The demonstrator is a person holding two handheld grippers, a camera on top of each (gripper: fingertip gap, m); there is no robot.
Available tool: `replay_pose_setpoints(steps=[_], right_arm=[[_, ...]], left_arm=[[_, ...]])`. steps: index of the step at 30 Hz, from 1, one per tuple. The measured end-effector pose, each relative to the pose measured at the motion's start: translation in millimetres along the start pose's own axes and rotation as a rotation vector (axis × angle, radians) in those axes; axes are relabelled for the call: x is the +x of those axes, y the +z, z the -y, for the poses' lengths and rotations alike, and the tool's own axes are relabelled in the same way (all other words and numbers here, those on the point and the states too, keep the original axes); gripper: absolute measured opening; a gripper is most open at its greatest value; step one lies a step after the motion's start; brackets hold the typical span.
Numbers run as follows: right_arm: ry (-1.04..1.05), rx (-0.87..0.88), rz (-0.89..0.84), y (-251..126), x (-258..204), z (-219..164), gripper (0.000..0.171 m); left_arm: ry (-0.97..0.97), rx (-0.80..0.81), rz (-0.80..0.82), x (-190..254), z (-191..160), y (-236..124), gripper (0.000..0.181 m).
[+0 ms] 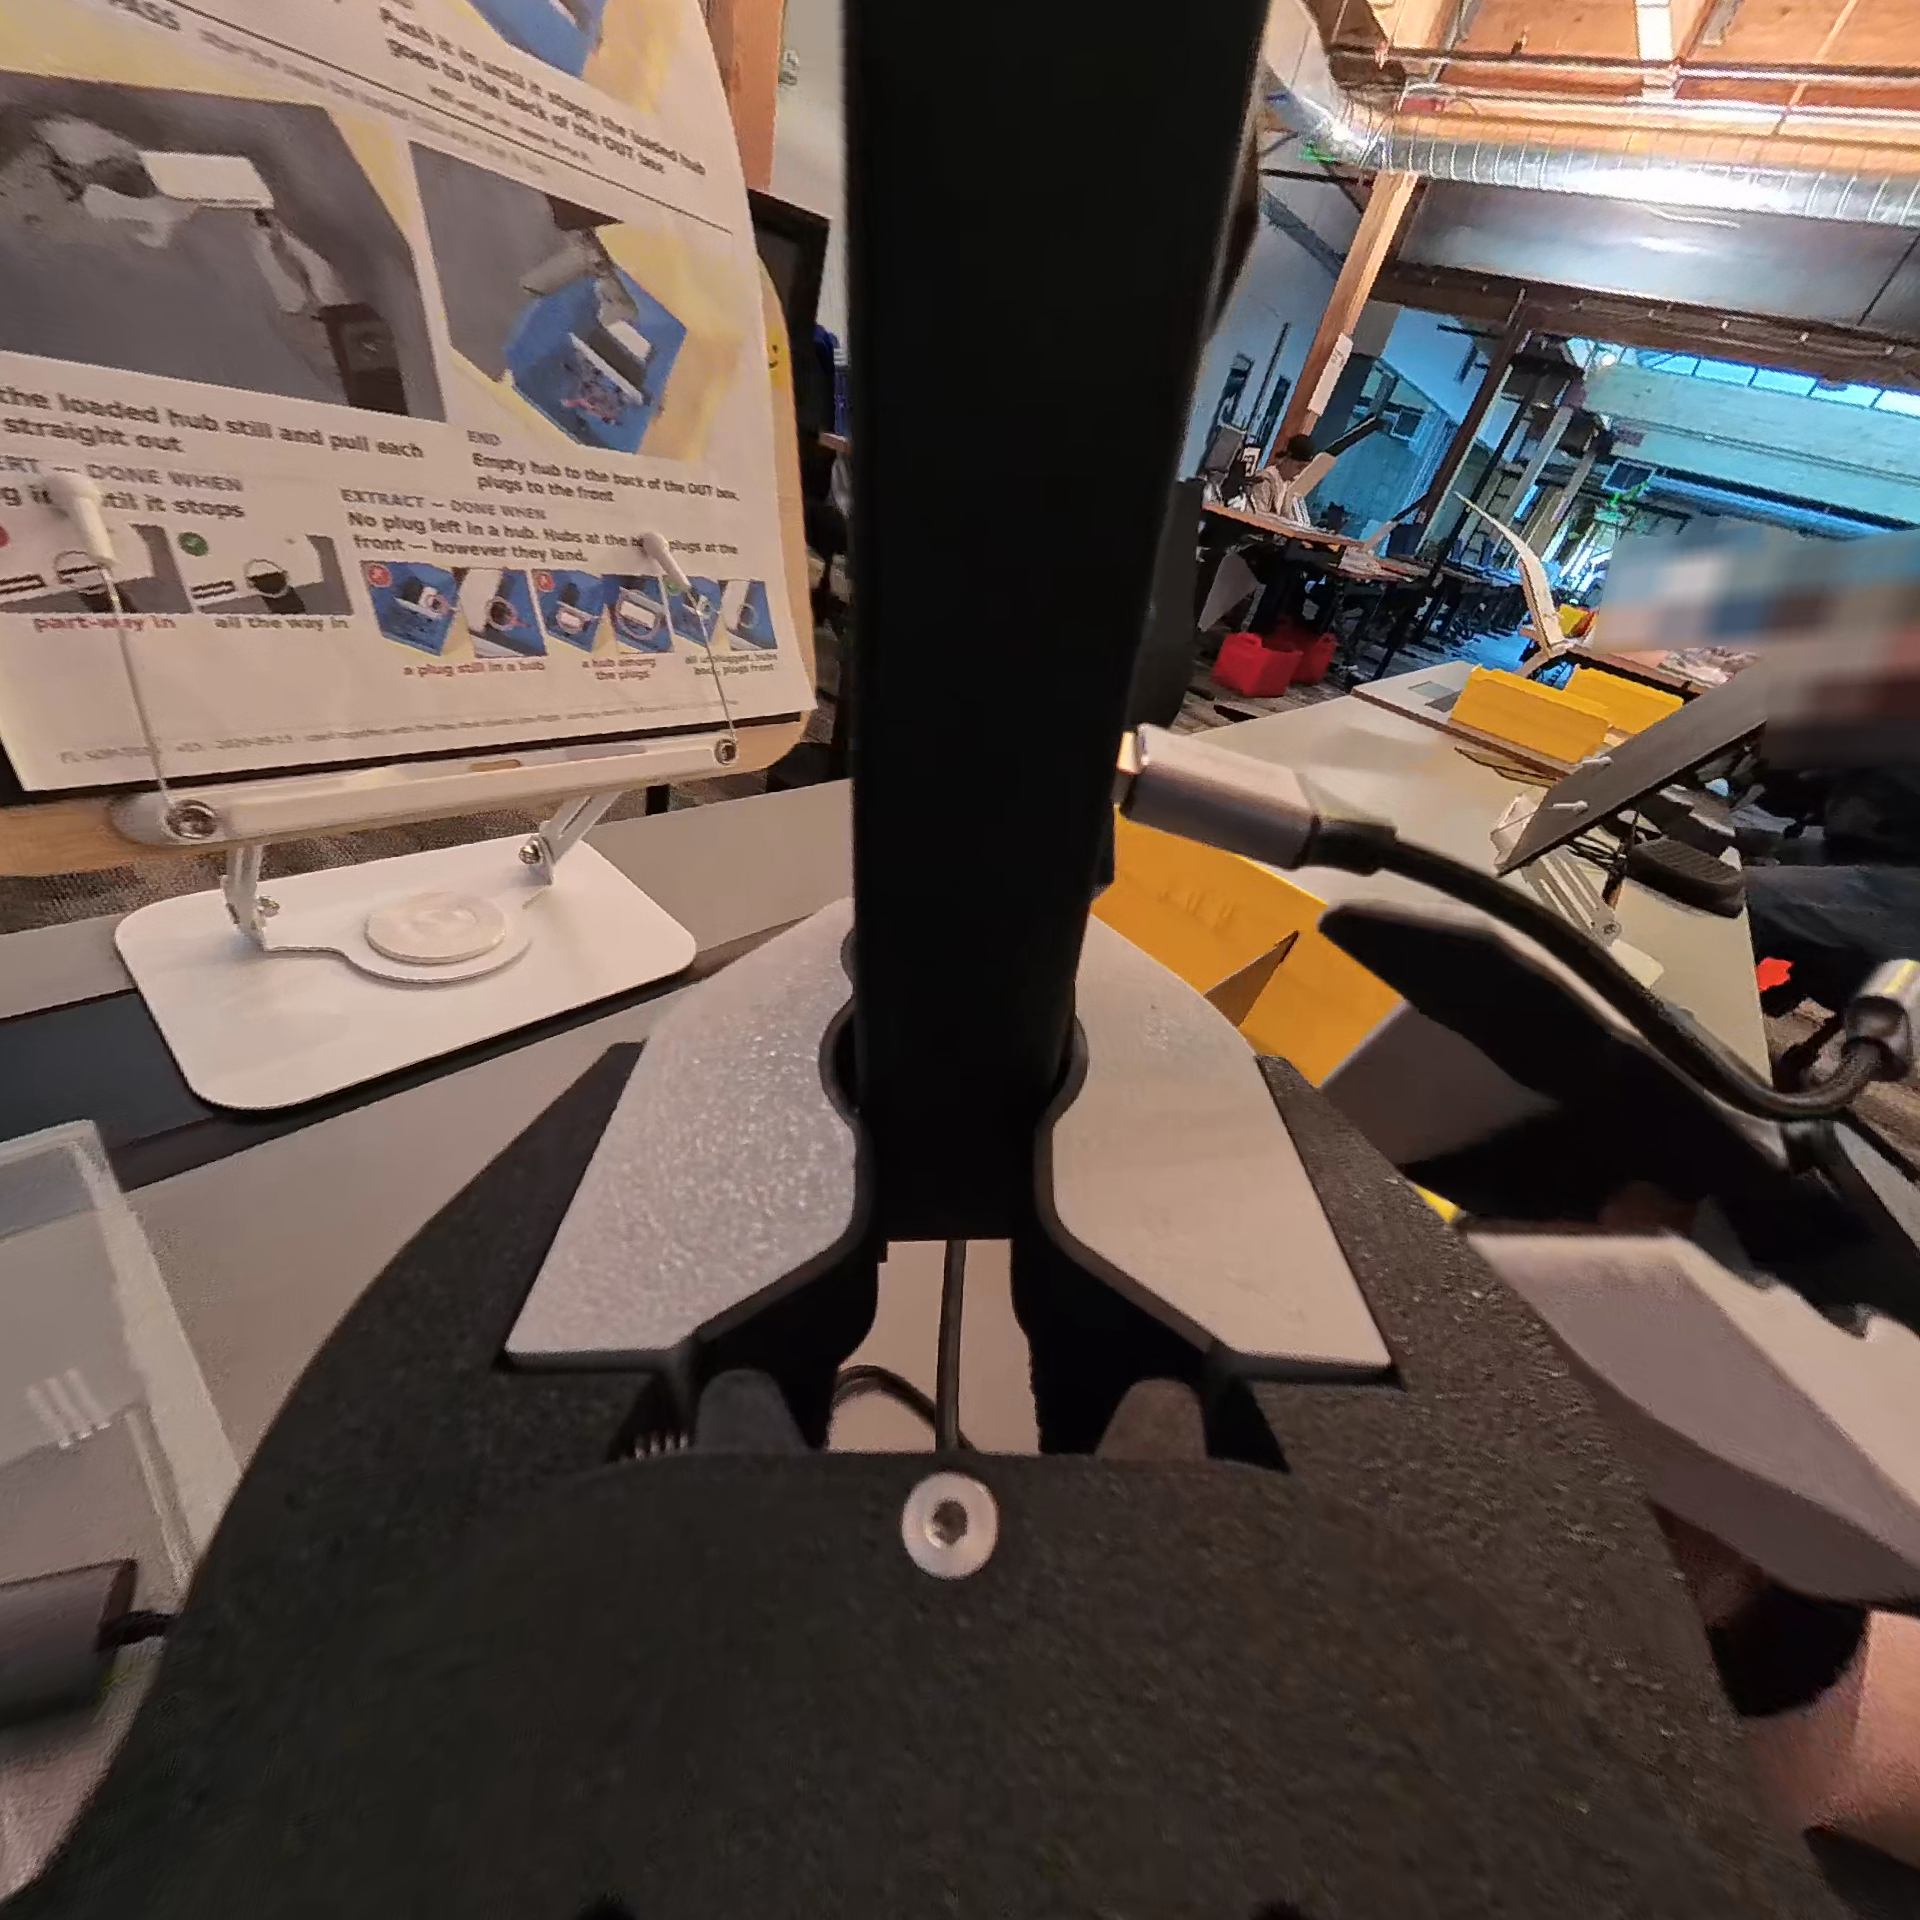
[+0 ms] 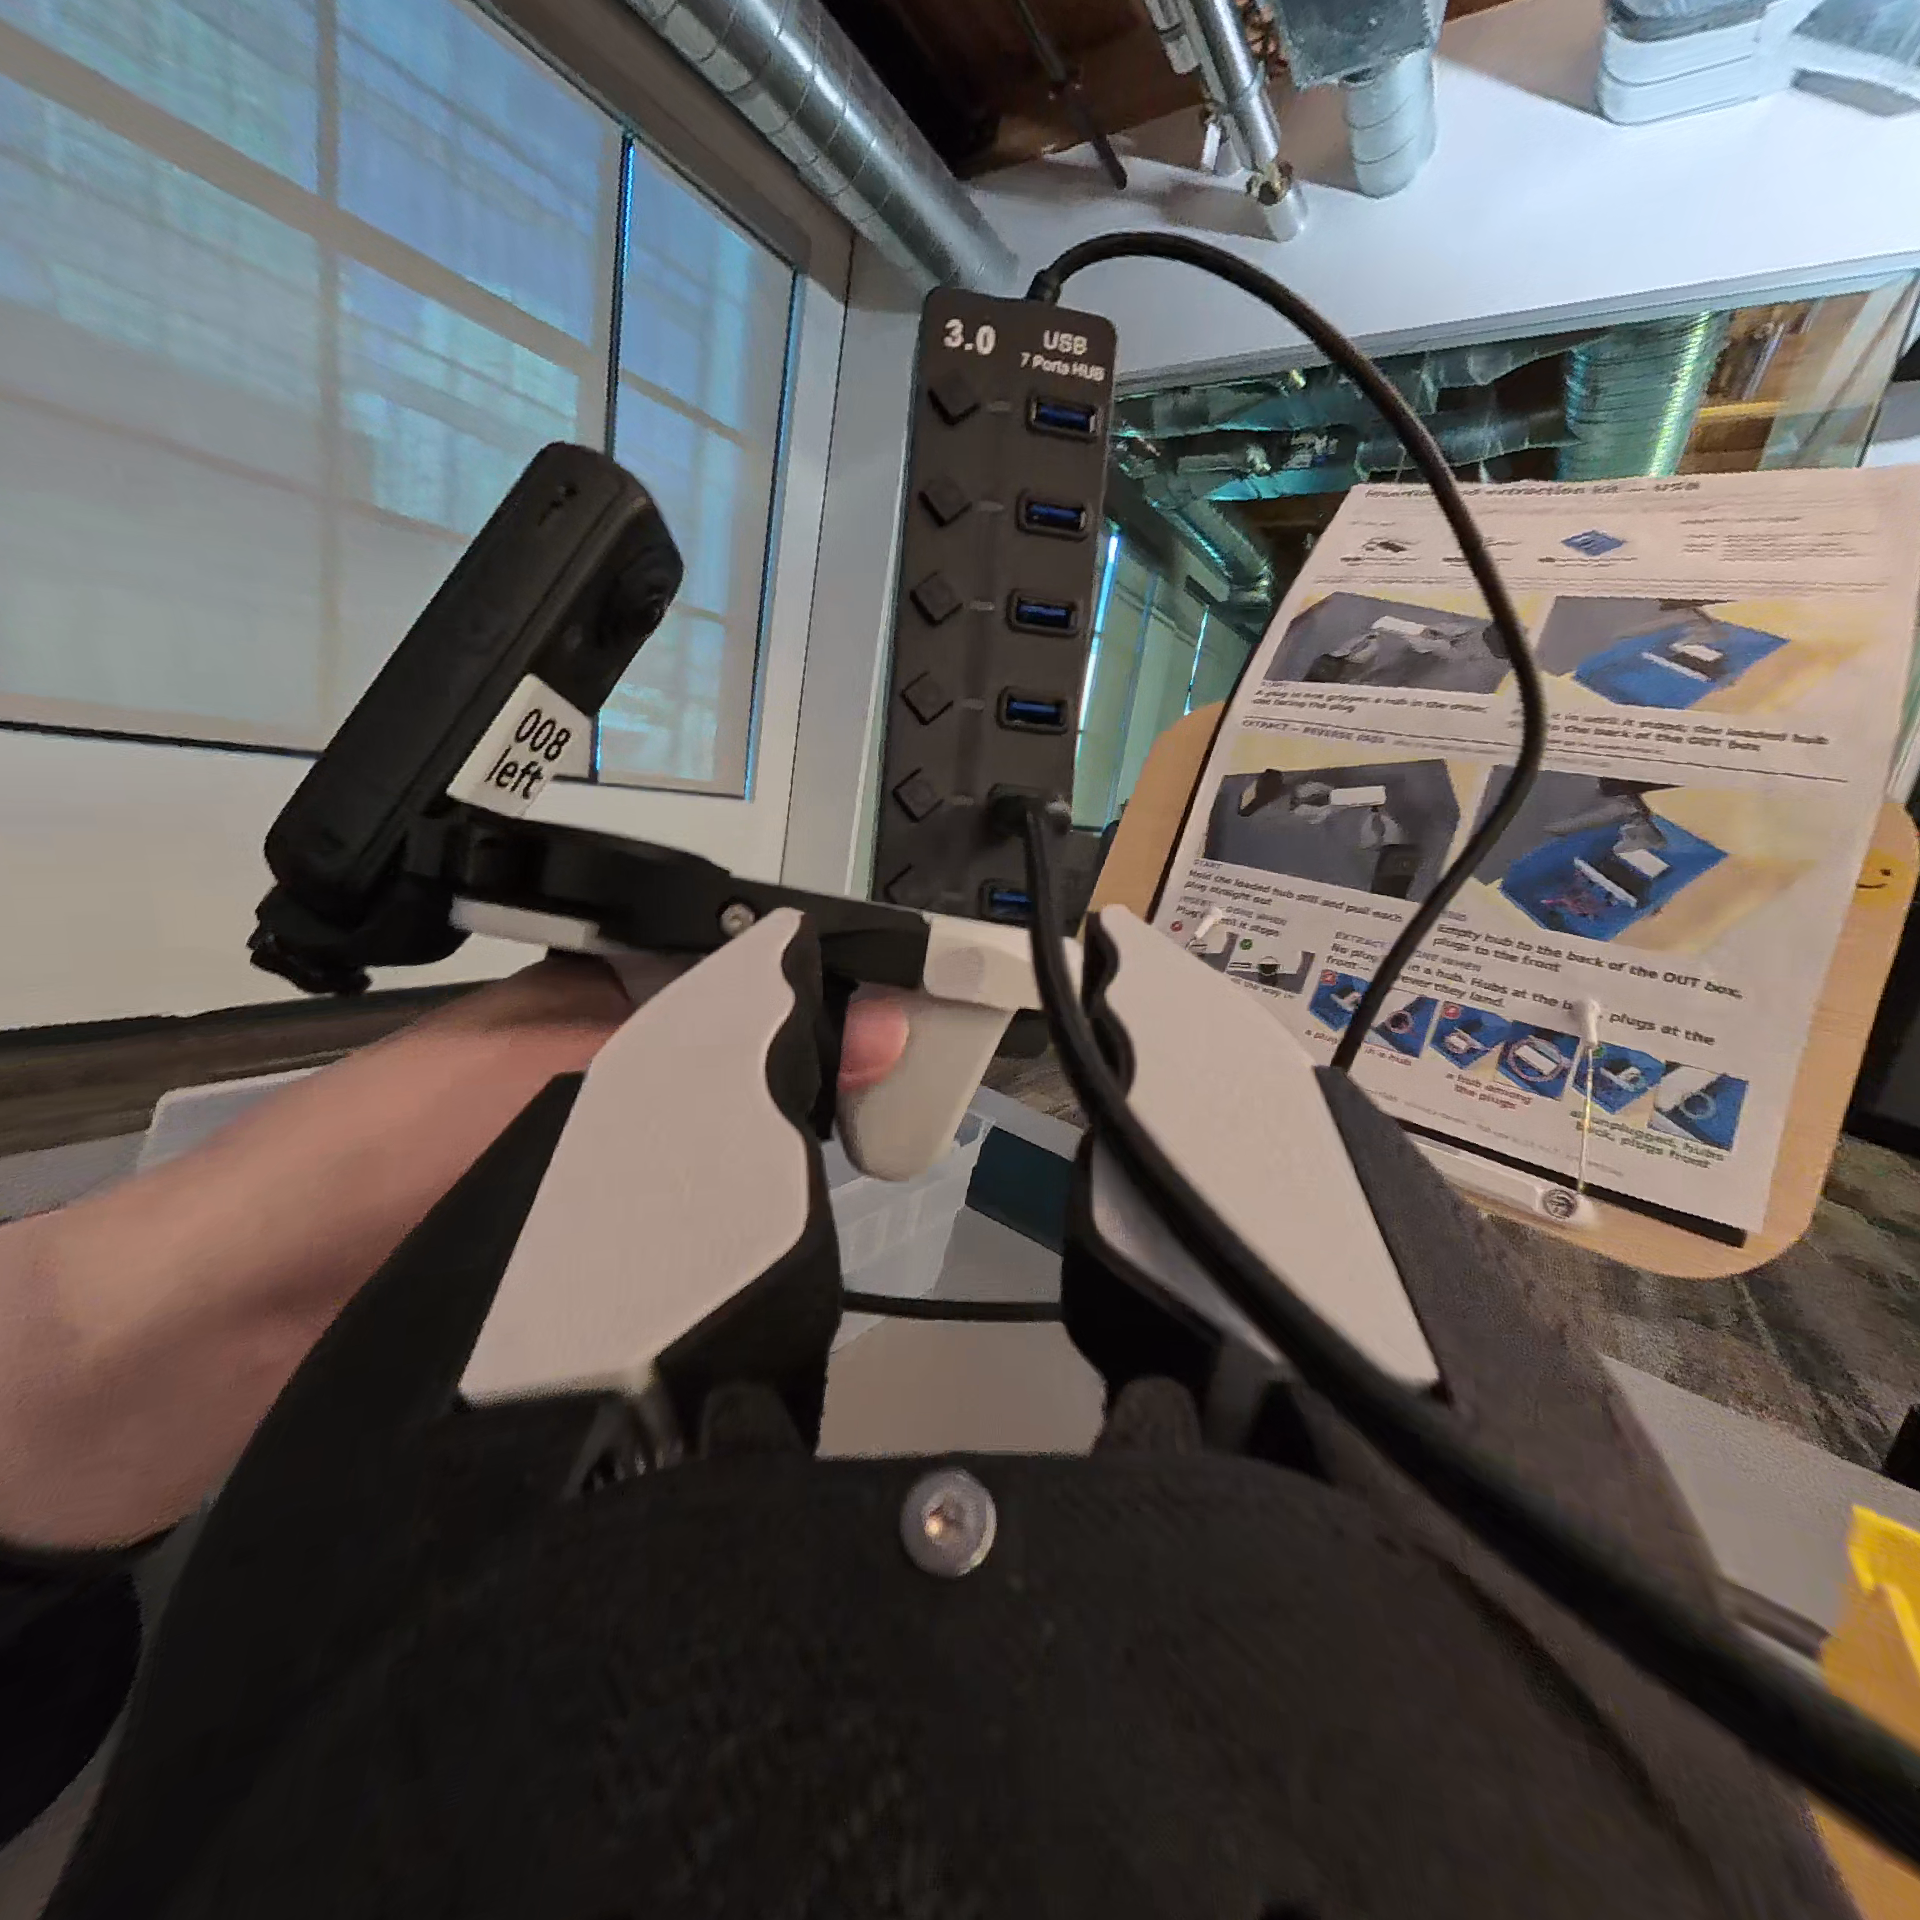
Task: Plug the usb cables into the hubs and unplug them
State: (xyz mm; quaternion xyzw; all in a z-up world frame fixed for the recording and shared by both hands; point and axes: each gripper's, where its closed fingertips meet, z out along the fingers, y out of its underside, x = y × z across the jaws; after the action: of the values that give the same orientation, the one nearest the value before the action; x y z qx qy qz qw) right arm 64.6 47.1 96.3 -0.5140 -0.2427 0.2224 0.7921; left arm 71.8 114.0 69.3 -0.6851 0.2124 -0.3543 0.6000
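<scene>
One cable in the hub, lots of ports to go

The left gripper point(image 1: 961, 1049) is clamped on the black USB hub point(image 2: 995, 592), holding it upright. The right gripper point(image 2: 945, 997) is spread open with nothing pinched, a black cable point(image 2: 1070, 1049) running between its fingers to a low port. The four blue ports point(image 2: 1051, 514) above look empty. In the left wrist view a grey plug point(image 1: 1221, 805) sits just right of the hub, probably going in next. No unplugging yet, seemingly.

Wrist cameras, close, sharing hub point(image 2: 992, 603)
</scene>
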Motion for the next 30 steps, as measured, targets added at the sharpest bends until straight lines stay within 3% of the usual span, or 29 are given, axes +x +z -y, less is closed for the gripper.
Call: replay_pose_setpoints(steps=[30], right_arm=[[-0.011,-0.023,-0.06,1,26,12,0.027]], left_arm=[[0.053,-0.013,-0.044,38,-12,10,0.026]])
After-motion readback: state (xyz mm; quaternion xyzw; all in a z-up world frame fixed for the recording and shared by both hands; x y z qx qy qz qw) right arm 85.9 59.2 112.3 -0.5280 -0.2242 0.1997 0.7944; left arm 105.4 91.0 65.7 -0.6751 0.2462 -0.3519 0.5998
